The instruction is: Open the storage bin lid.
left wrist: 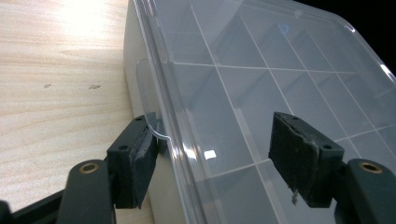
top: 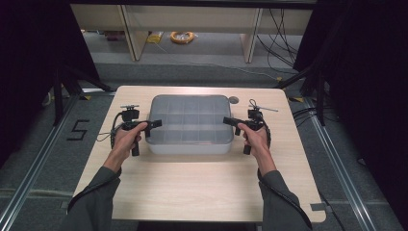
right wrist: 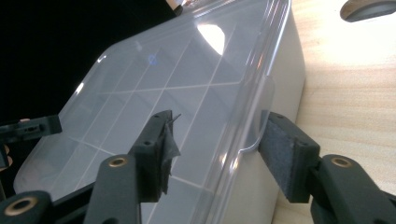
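Translucent compartment box (top: pixel 190 124), contents indistinct, mid-table (top: pixel 202 192); left gripper (top: pixel 156 123) and right gripper (top: pixel 228 121) straddle its side lid tabs, jaws part-open, unclamped; front edge bare.

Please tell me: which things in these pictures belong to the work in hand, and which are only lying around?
In the work:
- box, with clear lid
- lid tabs
- left gripper, open astride one lid edge
- right gripper, open astride the other

Lying about:
- yellow cable coil on the floor
- table's round hole
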`<action>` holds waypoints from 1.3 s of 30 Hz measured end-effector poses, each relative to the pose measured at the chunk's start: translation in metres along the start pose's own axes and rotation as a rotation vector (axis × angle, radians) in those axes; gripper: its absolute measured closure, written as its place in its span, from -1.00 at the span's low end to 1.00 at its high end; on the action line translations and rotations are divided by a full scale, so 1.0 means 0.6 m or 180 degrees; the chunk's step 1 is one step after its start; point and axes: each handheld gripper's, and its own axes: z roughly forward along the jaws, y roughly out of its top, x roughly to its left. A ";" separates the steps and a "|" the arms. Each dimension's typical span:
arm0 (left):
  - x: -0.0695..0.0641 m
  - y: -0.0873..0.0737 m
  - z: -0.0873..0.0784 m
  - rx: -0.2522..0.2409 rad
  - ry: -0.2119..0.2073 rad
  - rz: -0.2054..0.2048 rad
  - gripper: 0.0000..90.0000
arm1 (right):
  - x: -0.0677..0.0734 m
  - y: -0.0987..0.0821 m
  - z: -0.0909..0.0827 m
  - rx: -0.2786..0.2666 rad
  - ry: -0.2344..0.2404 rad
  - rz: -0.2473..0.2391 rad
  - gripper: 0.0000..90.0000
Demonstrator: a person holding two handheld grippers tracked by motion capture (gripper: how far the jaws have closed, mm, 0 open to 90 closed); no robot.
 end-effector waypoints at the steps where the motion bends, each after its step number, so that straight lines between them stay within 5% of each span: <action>1: 0.000 0.000 0.000 -0.0008 0.0005 -0.0012 -0.28 | 0.003 0.000 -0.002 0.0023 0.0013 0.0070 0.05; 2: 0.001 0.000 0.000 -0.0019 0.0015 -0.0034 -0.27 | 0.008 -0.001 -0.003 0.0072 -0.0002 0.0198 0.08; 3: 0.004 0.000 -0.001 -0.0004 0.0021 -0.0011 -0.25 | -0.004 0.001 0.001 -0.0039 -0.0054 -0.0172 0.11; 8: 0.002 -0.002 -0.002 -0.0112 0.0021 -0.0098 -0.20 | 0.006 0.003 -0.004 -0.0008 -0.0081 -0.0018 0.19; 12: 0.001 0.001 -0.006 -0.0211 0.0044 -0.0093 -0.15 | 0.006 0.007 -0.007 -0.0117 -0.0044 -0.0103 0.24; 15: -0.003 0.003 -0.009 -0.0258 0.0076 -0.0077 -0.07 | 0.010 0.008 -0.009 -0.0115 -0.0065 -0.0011 0.30; 16: -0.004 0.003 -0.010 -0.0276 0.0079 -0.0071 -0.06 | 0.003 0.009 -0.009 -0.0194 -0.0089 -0.0218 0.32; 18: -0.005 0.002 -0.011 -0.0290 0.0072 -0.0083 -0.06 | 0.001 0.009 -0.010 -0.0247 -0.0093 -0.0208 0.37; 20: -0.004 0.001 -0.014 -0.0352 0.0049 -0.0154 -0.07 | 0.008 0.009 -0.015 -0.0271 0.0092 0.0109 0.41; 23: -0.002 0.003 -0.021 -0.0408 0.0035 -0.0206 -0.01 | 0.014 0.013 -0.017 -0.0280 0.0111 0.0045 0.42; 24: -0.003 0.004 -0.024 -0.0445 0.0024 -0.0237 0.02 | 0.019 0.013 -0.019 -0.0248 0.0122 0.0147 0.42; 26: -0.007 0.007 -0.032 -0.0479 0.0001 -0.0262 0.13 | 0.017 0.015 -0.021 -0.0342 0.0101 0.0025 0.46; 29: -0.018 0.011 -0.038 -0.0522 0.0038 -0.0248 0.15 | 0.018 0.017 -0.027 -0.0387 0.0164 0.0142 0.51; 39: -0.035 0.020 -0.061 -0.0521 0.0046 -0.0269 0.25 | 0.029 0.026 -0.049 -0.0489 0.0183 -0.0057 0.54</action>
